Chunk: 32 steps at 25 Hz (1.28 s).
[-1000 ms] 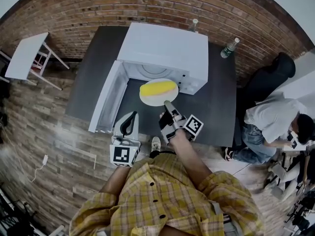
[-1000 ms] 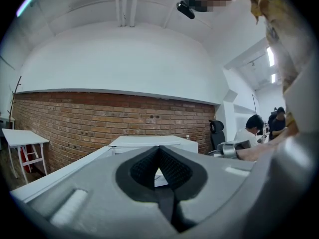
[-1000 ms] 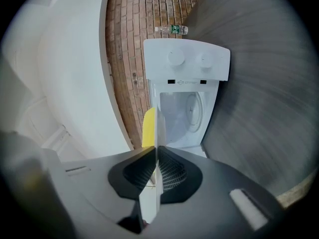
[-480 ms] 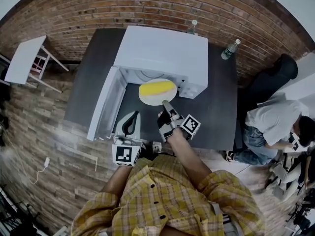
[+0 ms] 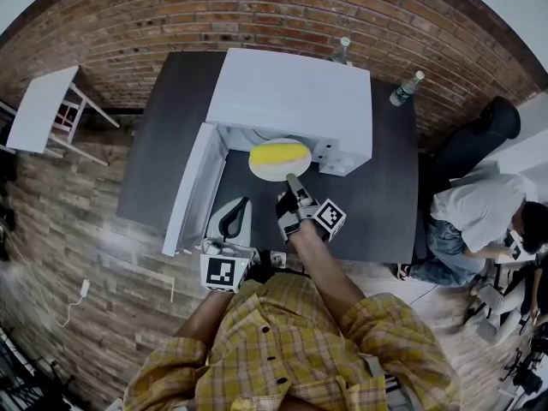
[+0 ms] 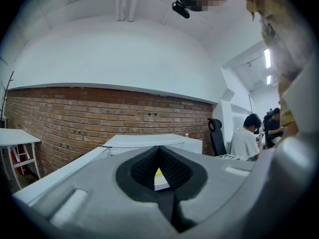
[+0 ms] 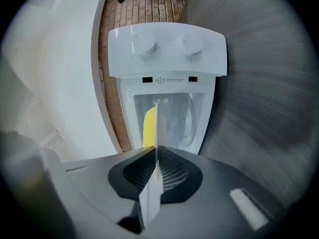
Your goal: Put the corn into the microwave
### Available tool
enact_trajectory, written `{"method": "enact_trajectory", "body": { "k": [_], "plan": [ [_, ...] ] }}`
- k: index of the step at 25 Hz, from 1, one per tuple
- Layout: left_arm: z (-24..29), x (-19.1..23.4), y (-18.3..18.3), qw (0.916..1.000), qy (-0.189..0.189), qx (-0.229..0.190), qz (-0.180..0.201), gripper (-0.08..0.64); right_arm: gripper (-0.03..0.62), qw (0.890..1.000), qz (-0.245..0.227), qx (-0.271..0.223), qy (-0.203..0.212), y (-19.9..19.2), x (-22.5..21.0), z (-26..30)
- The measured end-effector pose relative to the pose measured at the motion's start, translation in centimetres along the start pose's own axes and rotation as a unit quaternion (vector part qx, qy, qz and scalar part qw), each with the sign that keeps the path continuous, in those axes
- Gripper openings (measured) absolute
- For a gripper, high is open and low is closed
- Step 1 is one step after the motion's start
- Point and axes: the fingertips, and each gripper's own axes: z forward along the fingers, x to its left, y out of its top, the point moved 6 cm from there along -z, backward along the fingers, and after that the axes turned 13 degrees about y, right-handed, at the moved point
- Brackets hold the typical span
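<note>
While my right gripper (image 5: 294, 181) pinches the plate (image 5: 272, 171) by its rim, the corn (image 5: 280, 153) on it looks partly inside the microwave (image 5: 291, 92). Setting down and letting go are left. My left gripper (image 5: 233, 221) is closed, empty.

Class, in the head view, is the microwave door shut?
No, the door stands swung wide open beside the microwave, leaving the cavity exposed.

Corn (image 5: 279, 152) yellow, plate (image 5: 267, 172) & microwave (image 5: 291, 92) white, table (image 5: 167, 127) dk grey, wall (image 5: 171, 15) red brick, shirt (image 5: 291, 349) yellow plaid.
</note>
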Motion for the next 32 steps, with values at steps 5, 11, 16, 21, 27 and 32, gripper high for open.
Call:
{"method": "enact_trajectory", "body": {
  "k": [5, 11, 16, 21, 27, 32],
  "plan": [
    [0.6, 0.7, 0.1, 1.0, -0.007, -0.003, -0.003, -0.002, 0.025, 1.0, -0.013, -0.005, -0.008, 0.1, -1.8, 1.1],
    [0.9, 1.2, 0.1, 0.9999, -0.009, -0.001, -0.008, -0.002, 0.025, 1.0, -0.026, -0.007, -0.013, 0.5, -3.9, 2.2],
    [1.1, 1.2, -0.3, 0.9999, -0.016, 0.005, 0.0, -0.002, 0.025, 0.999, -0.02, -0.018, -0.019, 1.1, -5.1, 3.2],
    [1.8, 1.2, -0.3, 0.9998, -0.017, 0.005, -0.005, -0.002, 0.026, 0.999, -0.026, -0.02, -0.035, 1.3, -6.4, 3.9],
    [2.5, 1.3, -0.2, 0.9998, -0.017, 0.004, -0.002, -0.002, 0.028, 0.998, -0.017, -0.024, -0.052, 1.7, -7.7, 4.1],
    [2.9, 1.1, -0.5, 0.9998, -0.019, 0.008, 0.0, -0.001, 0.029, 0.997, -0.012, -0.03, -0.067, 2.1, -8.7, 4.2]
  ]
}}
